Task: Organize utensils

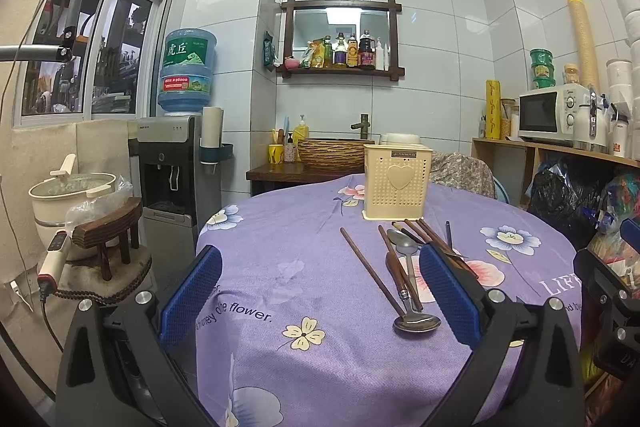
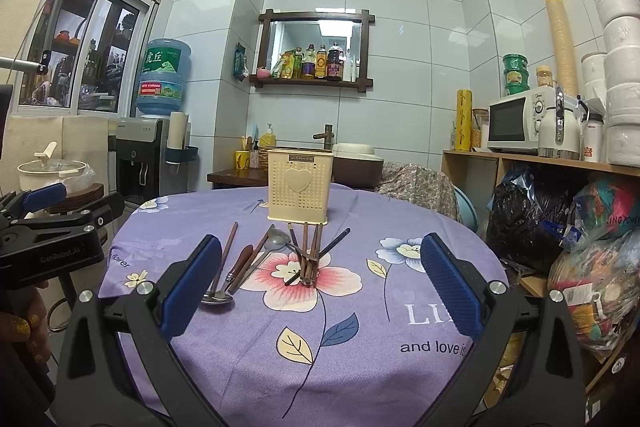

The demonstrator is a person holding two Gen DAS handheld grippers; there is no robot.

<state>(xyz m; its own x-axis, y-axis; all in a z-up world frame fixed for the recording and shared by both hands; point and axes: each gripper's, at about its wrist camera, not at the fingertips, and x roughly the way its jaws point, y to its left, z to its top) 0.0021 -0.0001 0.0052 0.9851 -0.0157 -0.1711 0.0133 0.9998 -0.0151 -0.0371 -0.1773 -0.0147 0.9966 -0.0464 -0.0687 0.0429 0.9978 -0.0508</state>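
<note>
Right wrist view: utensils lie loose on the surface (image 2: 248, 367), a round top under a purple flowered cloth, just in front of the cream holder (image 2: 300, 189), which stands upright at the far side with its heart panel facing the cameras. 2 loose groups show. Chopsticks (image 2: 308, 259) sit fanned and crossed over the pink flower print, several sticks overlapping at their near ends. To their left, the metal spoons (image 2: 218, 297) and a brown-handled piece lie side by side, 1 bowl toward the camera, 1 toward the holder. A single chopstick (image 1: 368, 271) lies apart on the left edge of the spread.

Right gripper (image 2: 320, 279) hovers above the near half of the surface, fingers (image 2: 448, 287) spread wide, nothing between them. Left gripper (image 1: 320, 283) sits beside it, fingers equally wide and empty, with the spoons just inside its right finger.

Judgement: no utensil lifted yet; the holder looks empty from here, though its inside is hidden.

For the pick: take 1 piece at a time. Start with an outlier, such as the lone chopstick or the near spoon, not the crossed pile, where a grip would drag neighbours. Close across the handle, near mid-length, low to the cloth without pinching fabric. Tip upright before lowering into the holder; it looks light and may shift.
</note>
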